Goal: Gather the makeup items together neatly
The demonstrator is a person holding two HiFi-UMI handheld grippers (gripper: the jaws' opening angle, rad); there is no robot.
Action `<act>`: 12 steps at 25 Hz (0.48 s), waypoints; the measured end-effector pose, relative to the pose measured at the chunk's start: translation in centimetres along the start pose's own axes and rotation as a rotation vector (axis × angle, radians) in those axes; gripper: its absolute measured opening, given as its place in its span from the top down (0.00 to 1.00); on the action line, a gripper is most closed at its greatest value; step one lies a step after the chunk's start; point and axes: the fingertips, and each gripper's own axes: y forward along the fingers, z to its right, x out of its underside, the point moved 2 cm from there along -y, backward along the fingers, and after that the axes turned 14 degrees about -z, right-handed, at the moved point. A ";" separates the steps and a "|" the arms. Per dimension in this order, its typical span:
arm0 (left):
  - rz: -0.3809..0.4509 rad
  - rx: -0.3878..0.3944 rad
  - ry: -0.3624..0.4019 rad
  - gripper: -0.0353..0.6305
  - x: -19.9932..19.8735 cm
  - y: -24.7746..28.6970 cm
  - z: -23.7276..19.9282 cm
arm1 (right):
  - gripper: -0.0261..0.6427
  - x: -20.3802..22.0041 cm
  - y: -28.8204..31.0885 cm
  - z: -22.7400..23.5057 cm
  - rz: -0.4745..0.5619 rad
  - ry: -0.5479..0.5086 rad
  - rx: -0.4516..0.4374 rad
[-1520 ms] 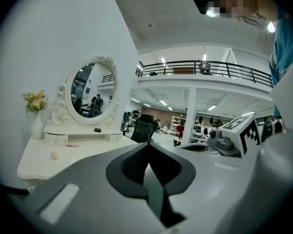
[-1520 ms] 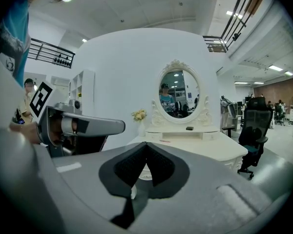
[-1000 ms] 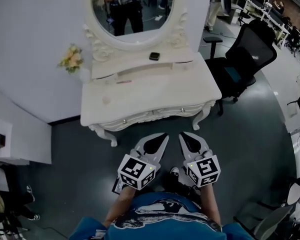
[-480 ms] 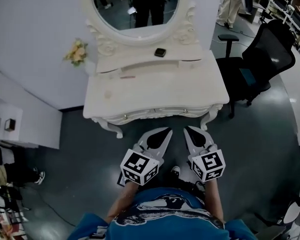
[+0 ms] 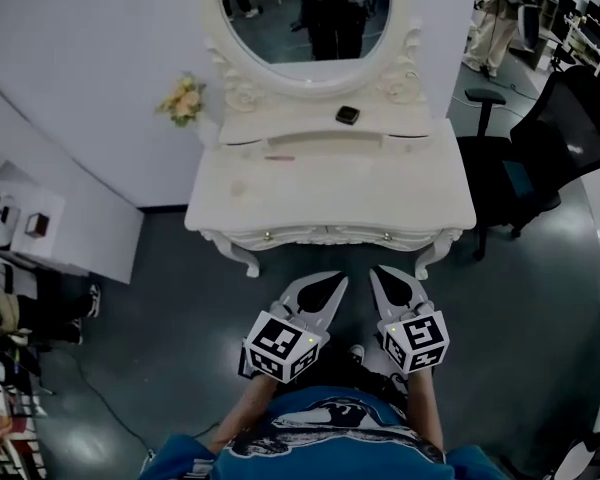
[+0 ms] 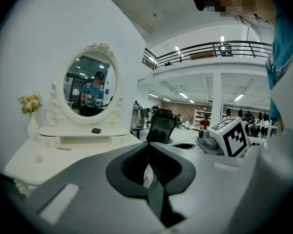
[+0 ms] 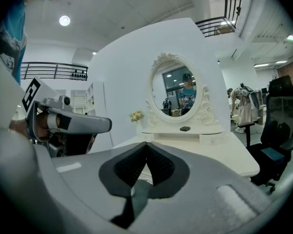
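A white dressing table (image 5: 330, 203) with an oval mirror (image 5: 305, 13) stands ahead of me. On its raised shelf lies a small black compact (image 5: 347, 115) (image 6: 95, 130) (image 7: 185, 128). A thin pink stick (image 5: 278, 157) (image 6: 64, 148) lies on the tabletop below the shelf, with a faint round item (image 5: 238, 188) to its left. Both grippers hang side by side over the floor, short of the table's front edge. My left gripper (image 5: 337, 277) (image 6: 147, 146) is shut and holds nothing. Likewise my right gripper (image 5: 376, 271) (image 7: 146, 144) is shut with nothing in it.
A vase of pale flowers (image 5: 185, 99) stands at the table's back left corner. A black office chair (image 5: 555, 133) sits right of the table. White low cabinets (image 5: 40, 228) line the left wall. Dark floor (image 5: 180, 298) lies between me and the table.
In the head view the table has shifted right and down, and more of the left wall shows. Both grippers stay shut, side by side, and sit slightly lower in the frame.
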 end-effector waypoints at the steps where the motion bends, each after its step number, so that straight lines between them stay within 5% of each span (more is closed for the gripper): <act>1: -0.003 -0.012 -0.007 0.92 0.2 -0.3 -0.3 | 0.96 0.0 0.3 -0.2 -0.005 0.000 -0.010; 12: -0.004 -0.043 -0.048 0.92 -0.2 1.1 -5.3 | 0.96 -1.1 4.9 0.5 -0.029 -0.018 -0.043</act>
